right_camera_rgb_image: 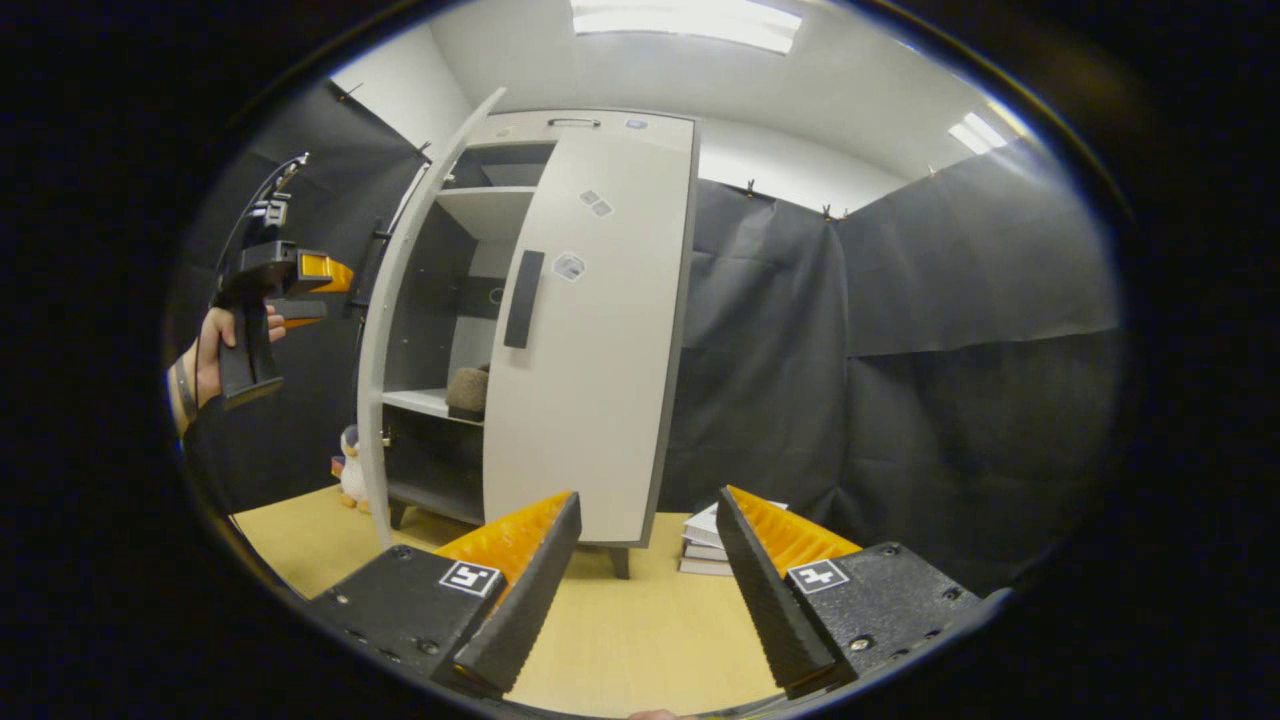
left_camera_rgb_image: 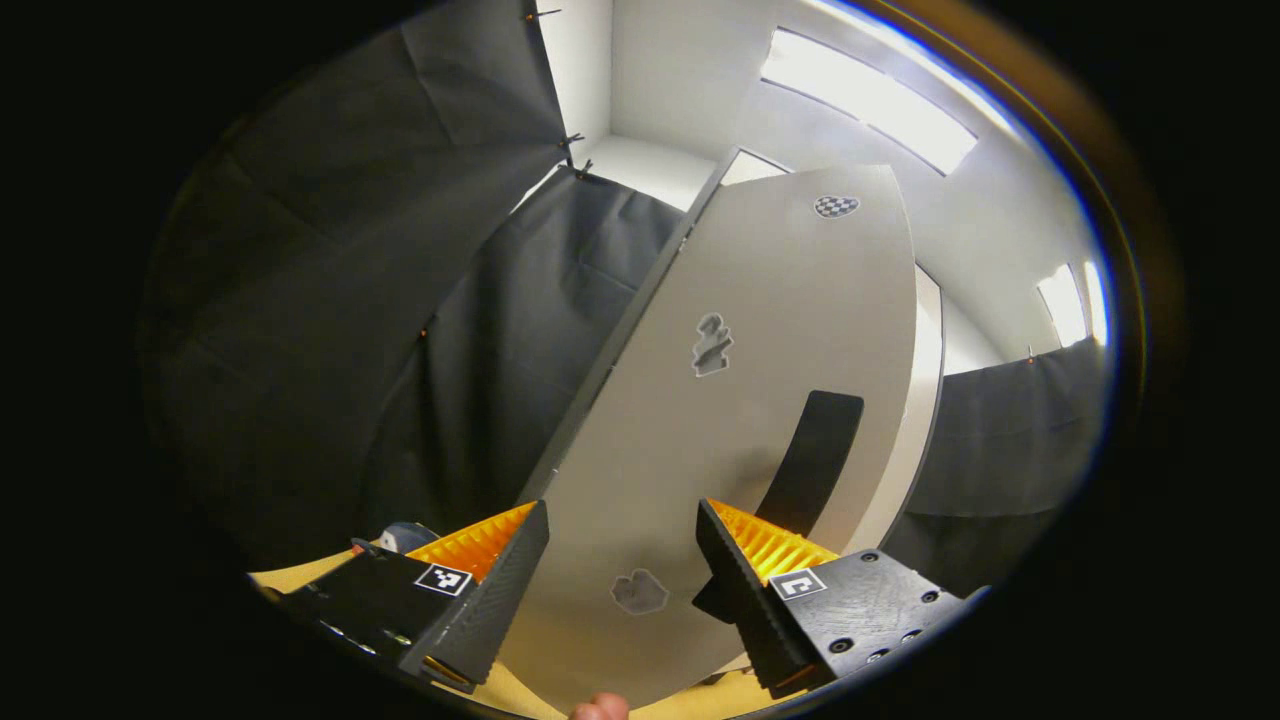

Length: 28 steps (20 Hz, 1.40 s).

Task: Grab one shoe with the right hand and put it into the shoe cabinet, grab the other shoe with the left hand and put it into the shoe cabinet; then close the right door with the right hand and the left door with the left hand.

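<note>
My left tool [left_camera_rgb_image: 622, 560] gapes open at the left door [left_camera_rgb_image: 760, 380], right tool [right_camera_rgb_image: 648, 550] open facing the shut right door [right_camera_rgb_image: 590, 340].

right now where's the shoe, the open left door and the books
shoe [right_camera_rgb_image: 468, 390], right gripper view, its side, on the shelf
left door [right_camera_rgb_image: 385, 330], right gripper view, its edge
books [right_camera_rgb_image: 706, 545], right gripper view, the stack's spines

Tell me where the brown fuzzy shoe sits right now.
In the right gripper view, the brown fuzzy shoe rests on the white lower shelf inside the grey shoe cabinet, just behind the closed right door's inner edge, below its black handle.
</note>
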Tool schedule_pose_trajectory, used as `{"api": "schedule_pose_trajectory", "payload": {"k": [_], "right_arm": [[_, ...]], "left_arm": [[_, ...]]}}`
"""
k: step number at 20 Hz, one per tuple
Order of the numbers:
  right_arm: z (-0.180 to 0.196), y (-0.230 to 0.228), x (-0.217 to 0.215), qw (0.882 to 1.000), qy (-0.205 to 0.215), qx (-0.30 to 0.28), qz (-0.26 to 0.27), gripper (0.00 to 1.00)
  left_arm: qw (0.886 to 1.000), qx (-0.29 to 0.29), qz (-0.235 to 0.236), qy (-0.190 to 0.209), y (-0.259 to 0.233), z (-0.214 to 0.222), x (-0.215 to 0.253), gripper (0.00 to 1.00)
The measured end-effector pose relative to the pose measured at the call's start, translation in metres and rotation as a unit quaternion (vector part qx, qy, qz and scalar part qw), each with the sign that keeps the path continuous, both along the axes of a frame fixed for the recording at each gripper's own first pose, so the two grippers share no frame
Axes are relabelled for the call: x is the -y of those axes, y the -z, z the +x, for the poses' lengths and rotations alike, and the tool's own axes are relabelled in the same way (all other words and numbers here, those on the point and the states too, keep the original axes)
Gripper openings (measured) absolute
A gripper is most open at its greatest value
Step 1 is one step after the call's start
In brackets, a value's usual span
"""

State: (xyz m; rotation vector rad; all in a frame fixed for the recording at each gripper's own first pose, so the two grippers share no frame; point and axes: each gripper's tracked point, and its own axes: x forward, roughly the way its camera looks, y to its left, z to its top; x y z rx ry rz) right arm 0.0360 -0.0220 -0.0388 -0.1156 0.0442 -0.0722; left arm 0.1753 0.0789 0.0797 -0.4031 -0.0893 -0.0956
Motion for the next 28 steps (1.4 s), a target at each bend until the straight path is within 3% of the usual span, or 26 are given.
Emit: {"api": "schedule_pose_trajectory", "payload": {"k": [5,10,13,20,28], "right_arm": [[-0.005,0.004,0.016,1.000,0.021,-0.002,0.005,0.90],[-0.008,0.009,0.019,1.000,0.024,-0.009,0.007,0.88],[-0.005,0.014,0.013,1.000,0.017,-0.016,0.013,0.90],[0.001,0.025,-0.016,0.999,-0.015,-0.026,0.036,0.90],[-0.006,0.040,-0.031,0.997,-0.033,-0.046,0.048,0.90]], "left_arm": [[1.000,0.001,0.010,0.004,0.005,0.019,0.027,0.93],[1.000,-0.004,0.013,-0.003,0.005,0.012,0.025,0.93],[0.999,0.002,0.031,-0.008,0.000,-0.014,0.022,0.92],[0.992,0.009,0.126,-0.026,0.010,-0.079,0.036,0.92],[0.983,-0.012,0.180,0.020,0.075,-0.139,0.090,0.92]]}}
